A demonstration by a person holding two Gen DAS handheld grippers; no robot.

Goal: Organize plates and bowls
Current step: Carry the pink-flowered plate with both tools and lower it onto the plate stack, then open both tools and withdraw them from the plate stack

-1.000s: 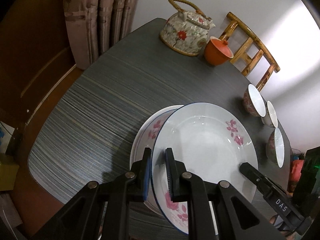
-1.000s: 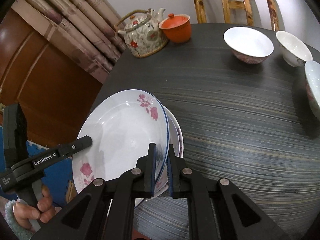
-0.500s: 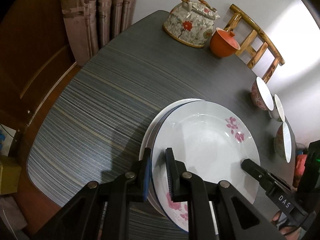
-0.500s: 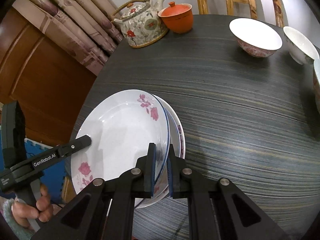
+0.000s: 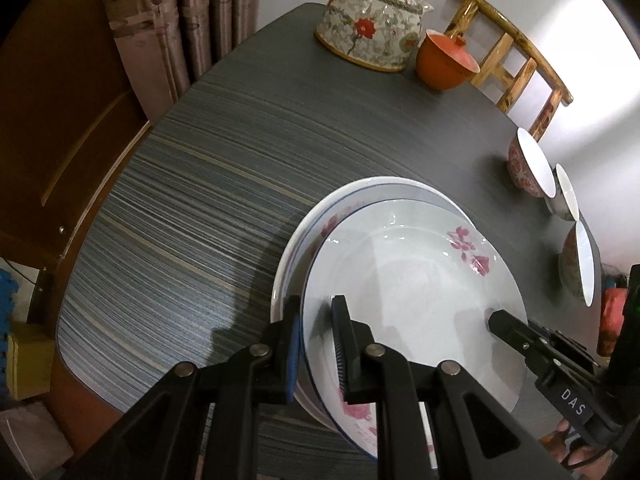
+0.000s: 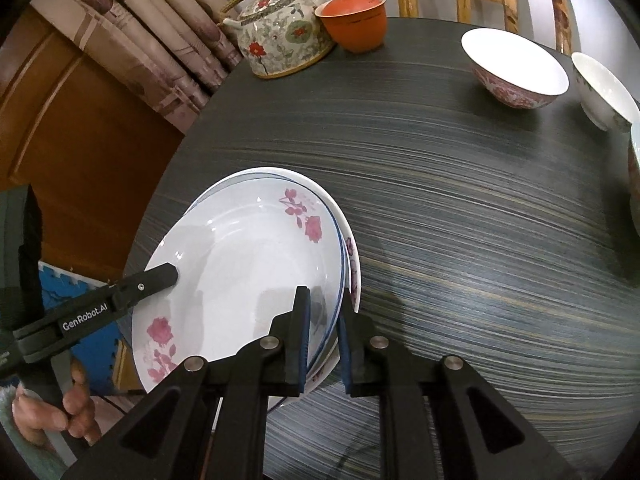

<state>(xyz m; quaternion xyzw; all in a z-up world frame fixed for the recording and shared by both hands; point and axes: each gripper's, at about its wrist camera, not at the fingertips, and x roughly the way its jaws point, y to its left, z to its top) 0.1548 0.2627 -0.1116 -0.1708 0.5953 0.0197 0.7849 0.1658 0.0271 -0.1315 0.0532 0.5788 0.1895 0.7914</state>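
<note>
The white flowered top plate [image 5: 408,296], low in the frame, had come down onto the white plates underneath [image 5: 320,220]. The right gripper [image 6: 323,330] was opening around its rim; the left gripper [image 5: 316,340] stayed clamped. Stacking looked nearly done.

L gripper [image 5: 316,344] angled steeply down, jaws nearly together w/ the top plate [image 5: 412,292] rim pinched between the pads. R gripper [image 6: 324,336] also pointing steeply down at the opposite rim; its jaws are opening, rim in the gap, a sliver of space showing at the outer pad. From the right wrist cam, L gripper's finger lies on the plate's inner face, fingers [image 6: 76,404] of the person's hand wrapped round its handle. From the left wrist cam, R gripper's finger tip sits on the far rim.
</note>
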